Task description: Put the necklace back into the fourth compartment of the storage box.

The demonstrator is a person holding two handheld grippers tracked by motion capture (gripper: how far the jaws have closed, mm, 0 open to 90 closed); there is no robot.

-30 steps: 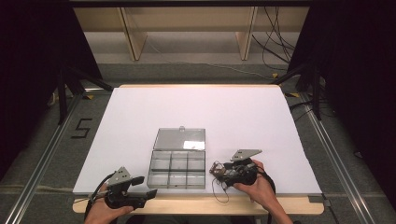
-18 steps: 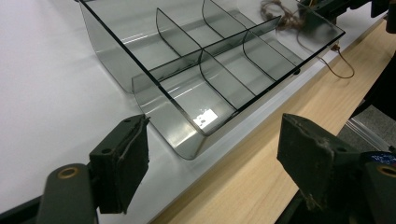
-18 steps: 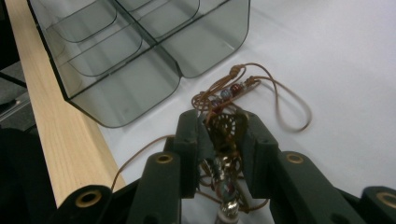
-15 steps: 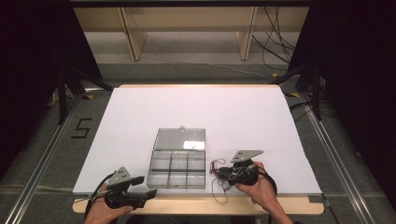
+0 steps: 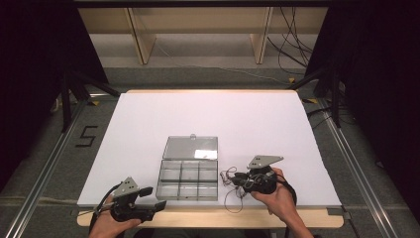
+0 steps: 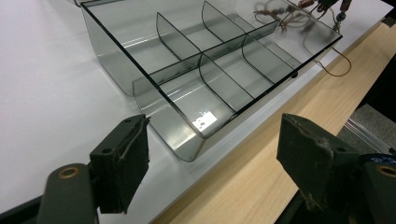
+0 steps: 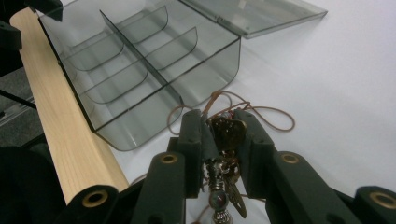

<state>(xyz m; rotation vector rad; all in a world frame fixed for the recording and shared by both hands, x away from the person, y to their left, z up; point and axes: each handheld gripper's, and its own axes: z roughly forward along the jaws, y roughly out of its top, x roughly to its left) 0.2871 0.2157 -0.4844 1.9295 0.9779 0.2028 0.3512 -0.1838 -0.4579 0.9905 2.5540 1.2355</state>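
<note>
Forearms come in from the near edge of the white worktop (image 5: 237, 119) in my high view. My left gripper (image 5: 151, 198) sits at the near-left part of that edge, its jaws spread and bare. My right gripper (image 5: 236, 179) lies close to the near edge, just right of the clear compartment box (image 5: 188, 179), whose lid (image 5: 191, 148) lies folded back flat toward the far edge. A tangle of brown cord with small charms, a necklace (image 5: 231, 174), shows at the right gripper's tips, with a loop trailing toward the near edge.

Left gripper view: both pads stand wide apart with nothing between them, pointing at the box's (image 6: 210, 70) near corner, which sits at the strip of bare wood along the worktop's edge. The necklace (image 6: 285, 16) lies beyond the box's far wall.

Right gripper view: the jaws have just been closing, and now I see them clamped on the necklace's (image 7: 227, 133) metal pendant and beads, the cord looping out onto the white surface beside the box (image 7: 140, 70).
</note>
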